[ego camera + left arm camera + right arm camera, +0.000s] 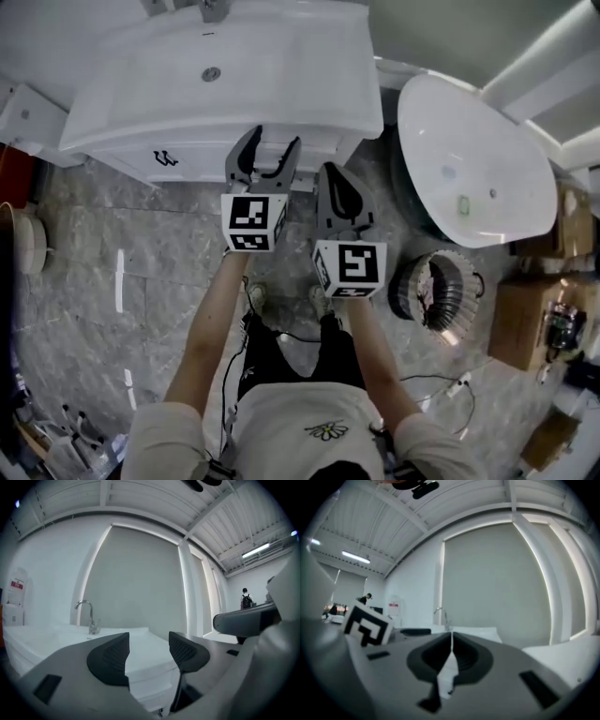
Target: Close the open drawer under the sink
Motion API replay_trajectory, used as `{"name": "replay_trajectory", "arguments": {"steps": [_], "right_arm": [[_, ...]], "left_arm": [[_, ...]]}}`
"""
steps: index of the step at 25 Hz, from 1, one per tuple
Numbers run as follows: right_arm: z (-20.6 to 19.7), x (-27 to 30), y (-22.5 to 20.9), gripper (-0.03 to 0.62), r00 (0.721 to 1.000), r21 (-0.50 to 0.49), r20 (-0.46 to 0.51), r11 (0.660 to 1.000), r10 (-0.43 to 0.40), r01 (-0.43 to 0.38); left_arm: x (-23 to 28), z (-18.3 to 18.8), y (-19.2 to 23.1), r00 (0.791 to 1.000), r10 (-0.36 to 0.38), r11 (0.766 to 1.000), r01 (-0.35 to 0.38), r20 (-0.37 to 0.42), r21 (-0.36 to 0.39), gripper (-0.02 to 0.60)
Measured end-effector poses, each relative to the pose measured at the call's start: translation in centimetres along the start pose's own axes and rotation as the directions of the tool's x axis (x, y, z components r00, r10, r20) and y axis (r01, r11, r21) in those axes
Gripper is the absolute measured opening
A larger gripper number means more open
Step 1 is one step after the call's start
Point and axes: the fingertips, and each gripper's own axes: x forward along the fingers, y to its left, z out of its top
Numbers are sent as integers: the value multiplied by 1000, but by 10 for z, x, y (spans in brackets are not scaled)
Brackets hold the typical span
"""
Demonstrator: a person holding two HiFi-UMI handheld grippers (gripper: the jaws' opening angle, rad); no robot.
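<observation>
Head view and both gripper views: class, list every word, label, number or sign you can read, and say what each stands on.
Nothing can be read outright.
Red-and-white notice on the wall: too blurred.
Dark mark on the cabinet front: too small.
Green label in the loose basin: too small.
Marker cubes: patterns only, no letters.

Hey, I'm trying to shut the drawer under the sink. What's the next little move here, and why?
Probably ease the left gripper forward until it pushes on the drawer front. Its jaws are apart with nothing between them, and they already sit at the white front that shows just below the sink rim. The right gripper is shut and farther back, so the left looks better placed.
</observation>
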Motion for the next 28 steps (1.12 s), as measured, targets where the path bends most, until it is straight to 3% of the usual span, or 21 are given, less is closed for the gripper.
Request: {"name": "replay_trajectory", "arguments": {"steps": [4,7,9,14,18,22,28], "right_arm": [[56,-29,6,30,999,-57,43,998,-26,28],[88,-58,9,31,995,-93,73,993,-62,69],[96,-76,17,31,995,-61,70,995,-74,78],[108,-108,42,31,996,-77,73,995,-57,63],[115,-123,54,31,993,-69,114,997,-31,39],[114,-133,60,31,993,-81,119,996,-28,38],[89,-140,63,29,997,-64,65,997,-32,36]], "left_arm": [[-51,91,-27,988,-34,999,29,151,39,162],[-90,136,-48,974,-57,998,54,218,18,158],[-117,153,-55,971,-55,998,60,233,-11,158],[-165,152,-73,982,-84,996,90,169,-28,151],[-198,148,-81,984,-55,998,58,168,-8,23],[-221,144,-90,984,-12,1000,15,179,-16,20],[-223,118,-79,992,20,999,-15,128,-47,20]]}}
